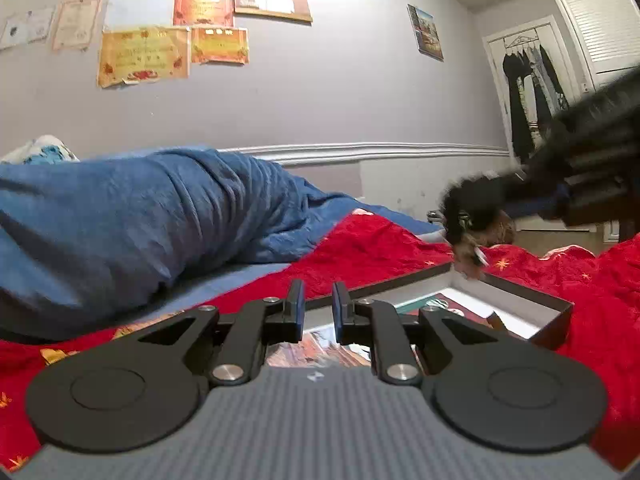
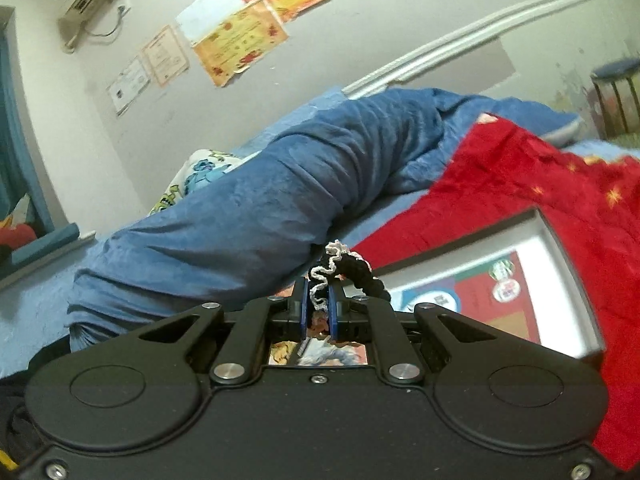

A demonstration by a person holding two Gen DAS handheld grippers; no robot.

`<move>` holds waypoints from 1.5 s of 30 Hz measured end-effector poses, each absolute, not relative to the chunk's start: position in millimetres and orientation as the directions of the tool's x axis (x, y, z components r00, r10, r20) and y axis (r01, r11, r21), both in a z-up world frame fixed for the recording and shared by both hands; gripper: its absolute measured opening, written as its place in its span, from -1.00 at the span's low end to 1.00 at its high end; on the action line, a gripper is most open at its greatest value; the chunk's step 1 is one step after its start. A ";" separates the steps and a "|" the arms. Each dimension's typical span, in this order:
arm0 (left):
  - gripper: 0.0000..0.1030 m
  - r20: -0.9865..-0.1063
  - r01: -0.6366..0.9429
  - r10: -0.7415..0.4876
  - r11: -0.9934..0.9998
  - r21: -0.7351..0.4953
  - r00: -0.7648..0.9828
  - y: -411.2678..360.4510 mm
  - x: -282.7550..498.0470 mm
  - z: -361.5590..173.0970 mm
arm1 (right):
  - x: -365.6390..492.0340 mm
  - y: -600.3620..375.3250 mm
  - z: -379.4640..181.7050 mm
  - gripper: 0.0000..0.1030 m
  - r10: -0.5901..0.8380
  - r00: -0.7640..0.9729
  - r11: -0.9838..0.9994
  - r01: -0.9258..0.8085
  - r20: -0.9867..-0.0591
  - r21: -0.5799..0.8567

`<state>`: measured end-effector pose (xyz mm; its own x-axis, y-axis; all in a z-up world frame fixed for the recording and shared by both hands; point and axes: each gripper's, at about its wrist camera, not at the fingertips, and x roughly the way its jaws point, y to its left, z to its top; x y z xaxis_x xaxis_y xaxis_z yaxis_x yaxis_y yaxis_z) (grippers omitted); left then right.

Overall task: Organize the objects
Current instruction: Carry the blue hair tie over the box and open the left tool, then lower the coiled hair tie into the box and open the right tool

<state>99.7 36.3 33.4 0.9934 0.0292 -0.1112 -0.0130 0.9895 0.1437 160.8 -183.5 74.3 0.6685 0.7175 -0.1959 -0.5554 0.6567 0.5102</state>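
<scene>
Left wrist view: the left gripper (image 1: 318, 304) hangs low over the bed with its jaws slightly spread and nothing between them. Past them, toward 1 o'clock, lies a shallow open box with dark walls and a pale inside (image 1: 554, 322), set on the crinkled red cloth with gold stars (image 1: 380, 248). Coloured printed cards or papers lie flat in the box bottom. At 2 o'clock the right gripper (image 1: 472, 248) reaches in, blurred, with a dark fuzzy bundle hanging from its tip just above the box's far rim. A rolled blue plush blanket (image 1: 140, 208) lies across 9 to 11 o'clock.

Right wrist view: the right gripper (image 2: 318, 304) has its jaws pressed together on a crocheted black-and-white ruffled hair tie (image 2: 340, 270), which stands up from the pinch and curls toward 1 o'clock. The open box (image 2: 572, 264) sits at 2 to 3 o'clock, its printed papers visible, the tie not yet inside.

As a judgement, the task is partway: flat items are already in the box, the hair tie is in hand near it, and lowering and releasing it remains. What else waits outside the box cannot be told.
</scene>
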 end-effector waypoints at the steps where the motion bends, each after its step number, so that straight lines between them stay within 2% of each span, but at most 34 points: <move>1: -0.60 -0.129 -0.006 0.026 0.989 0.151 0.991 34.2 99.8 30.5 | 162.7 -179.9 74.9 -0.79 0.721 0.664 0.655 -0.556 -0.200 0.512; 4: -0.58 -0.179 -0.016 0.044 0.988 0.155 0.983 27.4 106.4 25.5 | 169.8 -169.5 75.7 -0.79 0.729 0.651 0.651 -0.564 -0.212 0.508; 7: -0.48 -0.173 0.001 0.028 0.986 0.165 0.985 19.9 103.7 21.9 | 179.0 -162.0 77.6 -0.79 0.733 0.646 0.652 -0.577 -0.213 0.493; 8: -0.35 -0.171 -0.001 0.031 0.985 0.173 0.985 17.4 103.7 21.2 | 184.9 -159.8 78.3 -0.79 0.733 0.648 0.651 -0.577 -0.210 0.493; 9: -0.02 -0.178 -0.004 0.036 0.984 0.177 0.983 15.4 105.0 20.3 | 190.6 -157.7 78.1 -0.79 0.733 0.647 0.650 -0.577 -0.210 0.495; 11: 0.12 -0.198 -0.016 0.049 0.986 0.165 0.979 14.4 109.2 16.8 | 204.4 -152.5 74.8 -0.79 0.733 0.645 0.652 -0.574 -0.217 0.496; 13: 0.15 -0.222 -0.023 0.056 0.989 0.149 0.973 16.3 113.9 12.9 | 216.0 -147.4 67.5 -0.79 0.731 0.639 0.659 -0.570 -0.240 0.491; 18: 0.48 -0.275 -0.031 0.057 0.995 0.100 0.960 26.5 123.7 9.8 | 236.1 -146.1 37.2 -0.79 0.728 0.618 0.665 -0.532 -0.296 0.525; 27: 0.62 -0.302 -0.028 0.048 0.997 0.071 0.952 32.6 124.8 7.6 | 265.4 -153.3 13.7 -0.79 0.695 0.634 0.696 -0.476 -0.338 0.537; 35: 0.65 -0.339 -0.038 0.052 0.998 0.048 0.939 37.3 131.7 4.0 | 267.1 -151.9 -3.1 -0.79 0.687 0.612 0.715 -0.471 -0.392 0.516; 45: 0.68 -0.360 -0.063 0.087 0.995 0.076 0.929 35.2 136.0 0.0 | 263.9 -156.2 -7.2 -0.78 0.660 0.625 0.741 -0.453 -0.417 0.496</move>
<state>136.0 35.2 0.0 0.9289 0.0866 -0.3600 -0.0631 0.9951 0.0765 263.9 -156.2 -7.2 0.6247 0.6604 -0.4167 -0.4528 0.7411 0.4958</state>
